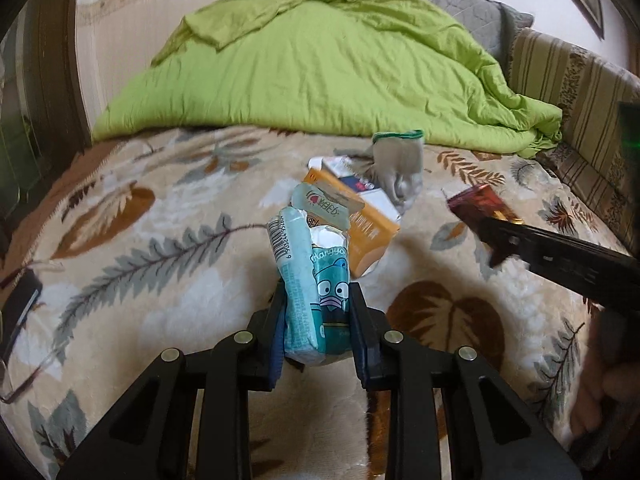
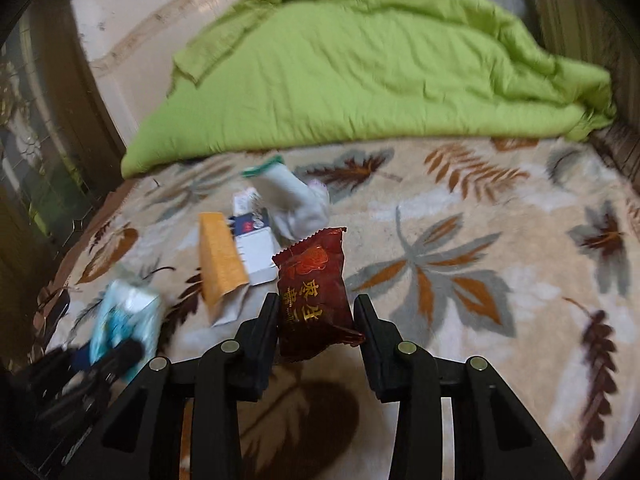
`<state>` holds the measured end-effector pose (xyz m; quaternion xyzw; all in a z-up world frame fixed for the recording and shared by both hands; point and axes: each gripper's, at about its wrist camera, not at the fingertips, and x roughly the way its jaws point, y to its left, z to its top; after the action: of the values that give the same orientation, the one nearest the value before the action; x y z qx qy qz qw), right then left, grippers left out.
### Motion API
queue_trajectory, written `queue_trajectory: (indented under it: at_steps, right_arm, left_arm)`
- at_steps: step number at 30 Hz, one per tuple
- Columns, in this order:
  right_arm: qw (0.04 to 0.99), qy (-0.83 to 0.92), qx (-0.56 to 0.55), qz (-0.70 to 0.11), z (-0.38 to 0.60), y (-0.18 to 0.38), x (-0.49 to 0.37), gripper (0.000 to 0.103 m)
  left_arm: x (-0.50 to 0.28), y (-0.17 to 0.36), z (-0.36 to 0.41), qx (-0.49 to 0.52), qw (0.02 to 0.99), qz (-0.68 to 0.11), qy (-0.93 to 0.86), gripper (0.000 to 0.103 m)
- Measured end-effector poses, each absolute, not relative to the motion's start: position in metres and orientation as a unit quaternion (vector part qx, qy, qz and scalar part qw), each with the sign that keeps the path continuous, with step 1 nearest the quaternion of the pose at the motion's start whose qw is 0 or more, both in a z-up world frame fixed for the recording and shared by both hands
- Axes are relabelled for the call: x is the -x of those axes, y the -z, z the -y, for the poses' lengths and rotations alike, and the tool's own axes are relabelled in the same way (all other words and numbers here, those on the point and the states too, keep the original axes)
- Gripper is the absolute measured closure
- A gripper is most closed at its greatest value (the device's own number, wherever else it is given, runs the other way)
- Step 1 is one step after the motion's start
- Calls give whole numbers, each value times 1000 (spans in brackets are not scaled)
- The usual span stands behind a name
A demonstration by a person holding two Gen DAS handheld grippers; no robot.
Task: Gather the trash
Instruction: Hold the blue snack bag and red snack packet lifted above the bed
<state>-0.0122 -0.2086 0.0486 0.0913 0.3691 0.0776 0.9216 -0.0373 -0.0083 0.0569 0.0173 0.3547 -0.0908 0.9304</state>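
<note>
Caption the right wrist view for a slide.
Right gripper grips a red snack wrapper above the leaf-patterned blanket.

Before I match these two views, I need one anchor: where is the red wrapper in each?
Left wrist: red wrapper at right of centre, at the tip of the right gripper.
Right wrist: red wrapper at centre, between the fingers.
Shared landmark: orange box on the blanket.
</note>
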Motion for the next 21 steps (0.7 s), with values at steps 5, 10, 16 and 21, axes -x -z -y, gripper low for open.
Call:
queue_trajectory:
  at_steps: [5, 10, 16, 21]
  right_arm:
    - [931, -67, -107, -343, 211, -61, 53, 62]
    - [937, -61, -78, -335, 205, -63, 58, 62]
    - [934, -61, -90, -340, 212, -60, 52, 62]
    - [935, -66, -92, -337, 213, -60, 51, 62]
  left_arm:
    - [48, -59, 20, -51, 939, -330, 83, 77]
    - [50, -60, 27, -68, 943, -316, 79, 77]
    - [49, -60, 26, -72, 945, -312, 69, 77]
    - [47, -58, 27, -74, 943, -318, 68, 77]
